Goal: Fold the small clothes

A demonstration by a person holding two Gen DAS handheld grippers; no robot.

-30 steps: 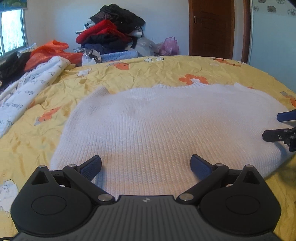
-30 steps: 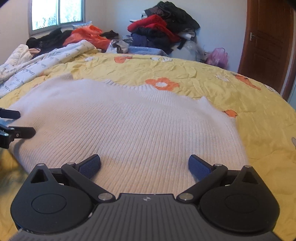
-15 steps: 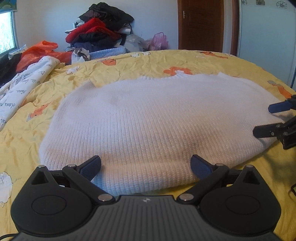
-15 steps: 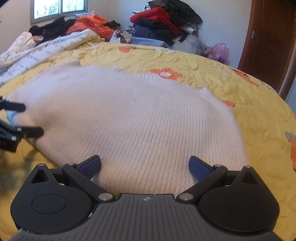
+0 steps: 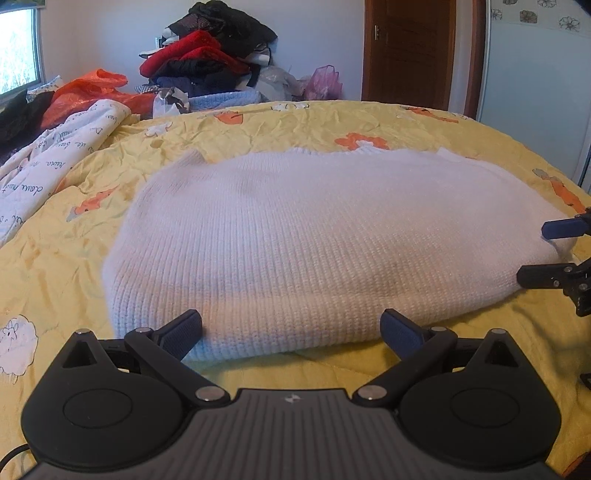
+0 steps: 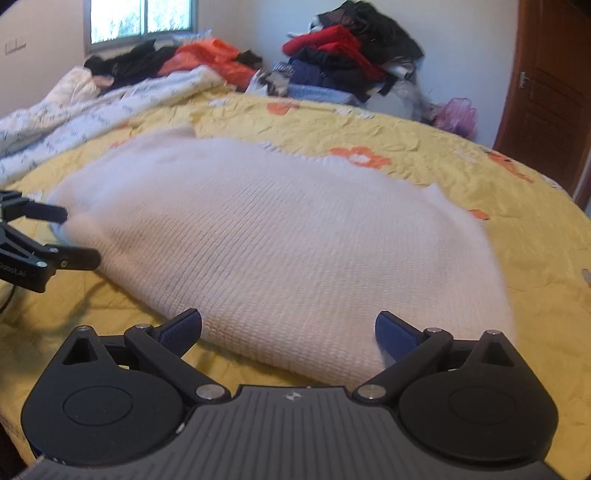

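Here I have both grippers low at the near edge of the sweater, pointing across the bed. The left gripper sits level, its jaws wide apart, the blue pads just at the knit's near hem — I cannot tell whether they touch it. The right gripper is posed the same way, jaws spread wide, its right pad against the sweater's near corner and its left pad just beside the hem. Neither grips anything.

From the left view, the right gripper's fingers show at the far right edge, one above the other, close to the sweater's right side. From the right view, the left gripper's fingers show at the left edge, likewise stacked and near the sweater's left corner.

The sweater — white, ribbed — lies spread flat in the middle of the yellow flowered bed, neckline on the far side, its edges blurred in the right view. Beyond it a printed white quilt is bunched on the left, with an orange bag behind it. A pile of clothes stands at the far wall, a pink bag beside it, and a brown door to the right. A window is at the upper left.
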